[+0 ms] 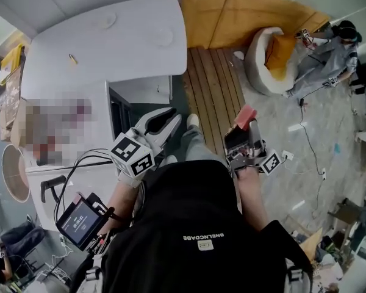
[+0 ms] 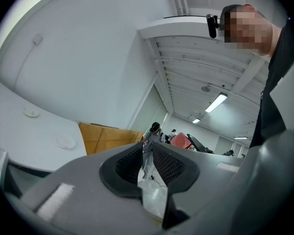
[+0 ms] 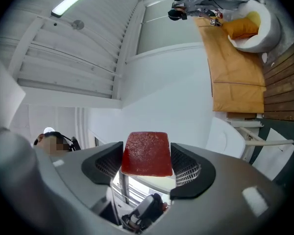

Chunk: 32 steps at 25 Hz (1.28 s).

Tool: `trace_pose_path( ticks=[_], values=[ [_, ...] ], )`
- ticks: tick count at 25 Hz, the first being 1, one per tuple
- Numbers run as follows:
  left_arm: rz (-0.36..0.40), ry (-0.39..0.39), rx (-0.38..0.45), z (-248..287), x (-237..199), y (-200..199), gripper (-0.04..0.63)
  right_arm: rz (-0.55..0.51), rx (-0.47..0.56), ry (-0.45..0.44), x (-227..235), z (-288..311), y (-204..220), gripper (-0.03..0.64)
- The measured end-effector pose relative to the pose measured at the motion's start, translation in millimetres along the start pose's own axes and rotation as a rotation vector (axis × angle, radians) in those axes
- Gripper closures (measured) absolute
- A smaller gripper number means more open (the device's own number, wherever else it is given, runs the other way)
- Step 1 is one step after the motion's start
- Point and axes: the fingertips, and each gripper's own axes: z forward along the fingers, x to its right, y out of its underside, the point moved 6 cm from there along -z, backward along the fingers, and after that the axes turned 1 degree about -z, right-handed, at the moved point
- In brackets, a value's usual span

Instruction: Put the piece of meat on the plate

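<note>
The piece of meat (image 1: 245,115), a flat red slab, is clamped between the pads of my right gripper (image 1: 247,124), held up in front of my body at the right. In the right gripper view the meat (image 3: 147,153) fills the gap between both pads of the right gripper (image 3: 147,161). My left gripper (image 1: 174,118) points forward at the left, its jaws a narrow gap apart and holding nothing. The left gripper view shows the left gripper (image 2: 147,163) with only the room visible between its pads. A round tan dish (image 1: 12,173) lies at the far left edge.
A white table (image 1: 110,41) stands ahead on the left, with a white cabinet front (image 1: 79,176) below it. Wooden decking (image 1: 210,84) runs ahead of my feet. A round seat (image 1: 268,60) and a person (image 1: 326,54) are at the far right. A small screen (image 1: 79,221) hangs by my left arm.
</note>
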Motion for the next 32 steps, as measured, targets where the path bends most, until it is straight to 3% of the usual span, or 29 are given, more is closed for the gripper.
trace_pose_path(
  ticks=[11,19,32],
  values=[
    [-0.016,-0.066,-0.001,15,-21,-18,0.522,0.089,-0.042,-0.032,21,42,-18,0.311],
    [-0.074,-0.118,-0.007,89,-80,-22,0.522,0.155,-0.069,-0.016,91,94,-72,0.311],
    [-0.073,-0.211,0.025,144,-109,-58,0.52,0.201,-0.18,-0.035,120,174,-130,0.311]
  ],
)
